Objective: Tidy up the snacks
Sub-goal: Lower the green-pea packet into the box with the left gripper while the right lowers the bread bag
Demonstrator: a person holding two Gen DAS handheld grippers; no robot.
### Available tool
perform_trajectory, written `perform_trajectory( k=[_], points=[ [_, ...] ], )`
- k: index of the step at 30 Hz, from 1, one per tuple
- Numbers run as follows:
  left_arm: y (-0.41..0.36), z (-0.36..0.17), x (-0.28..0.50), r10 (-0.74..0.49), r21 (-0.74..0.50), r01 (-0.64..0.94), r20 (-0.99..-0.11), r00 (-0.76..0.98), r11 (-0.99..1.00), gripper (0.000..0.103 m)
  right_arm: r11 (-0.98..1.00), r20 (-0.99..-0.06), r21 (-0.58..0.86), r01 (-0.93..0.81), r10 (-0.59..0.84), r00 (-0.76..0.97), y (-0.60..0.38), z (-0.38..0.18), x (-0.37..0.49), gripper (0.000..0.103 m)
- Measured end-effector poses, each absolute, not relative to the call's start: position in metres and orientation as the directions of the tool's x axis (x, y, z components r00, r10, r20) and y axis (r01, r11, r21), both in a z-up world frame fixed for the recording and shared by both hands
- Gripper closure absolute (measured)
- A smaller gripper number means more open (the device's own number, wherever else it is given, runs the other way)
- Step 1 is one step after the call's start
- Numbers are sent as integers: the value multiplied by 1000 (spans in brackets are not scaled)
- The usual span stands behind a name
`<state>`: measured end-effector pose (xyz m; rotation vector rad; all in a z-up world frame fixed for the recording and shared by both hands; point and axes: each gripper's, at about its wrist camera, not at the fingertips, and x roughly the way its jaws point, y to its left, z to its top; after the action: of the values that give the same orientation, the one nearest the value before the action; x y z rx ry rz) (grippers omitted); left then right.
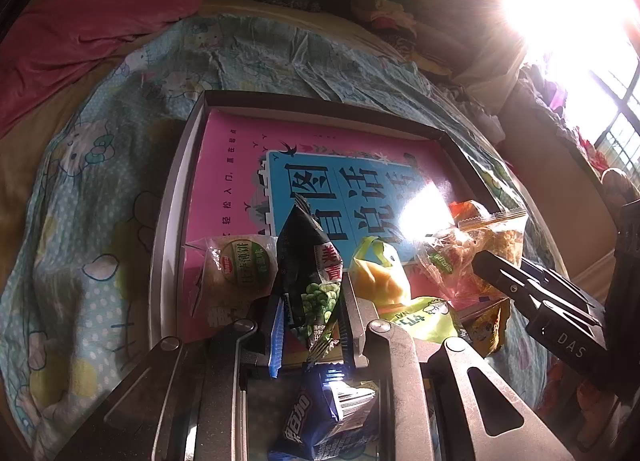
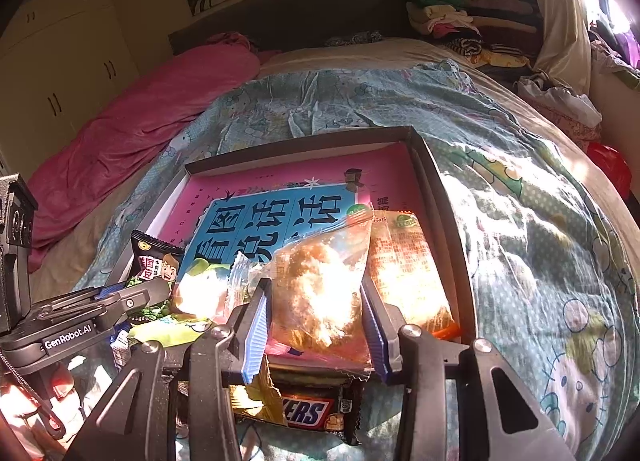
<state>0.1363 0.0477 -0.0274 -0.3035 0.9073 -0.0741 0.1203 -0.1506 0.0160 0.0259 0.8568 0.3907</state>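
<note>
From the left wrist, the left hand-held gripper [image 1: 310, 321] is clenched on a dark, crinkly foil snack packet printed with green peas [image 1: 310, 277], which stands upright between its pads. Beyond the fingertips lies a shallow dark-rimmed cardboard box tray [image 1: 172, 221] on the bed's pale blue cartoon-print sheet [image 1: 80, 189], with a pink and blue book cover flat inside it. Just left of the gripper a clear round-labelled biscuit packet [image 1: 236, 265] rests in the tray; just right, a yellow-green soft pouch [image 1: 380, 273]. Below the jaws lies a blue wrapped snack [image 1: 328, 421]. The right hand-held gripper [image 1: 492, 265] enters from the right.

From the right wrist, the right hand-held gripper [image 2: 316, 313] is grasping a clear plastic bag of golden fried snacks [image 2: 320, 285] over the near edge of the tray [image 2: 452, 229]. Immediately right of the gripper, a similar orange-printed clear bag [image 2: 404, 261] lies in the tray. Under the jaws, outside the tray, sits a brown chocolate bar [image 2: 308, 413].
</note>
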Motion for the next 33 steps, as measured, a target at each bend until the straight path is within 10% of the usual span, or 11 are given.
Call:
perform_trajectory(
  k=[33],
  points=[
    [45, -21, 133, -183, -268, -48, -765, 618, 962, 80, 940, -708, 182, -289, 329, 625, -165, 29, 110, 52]
  ],
)
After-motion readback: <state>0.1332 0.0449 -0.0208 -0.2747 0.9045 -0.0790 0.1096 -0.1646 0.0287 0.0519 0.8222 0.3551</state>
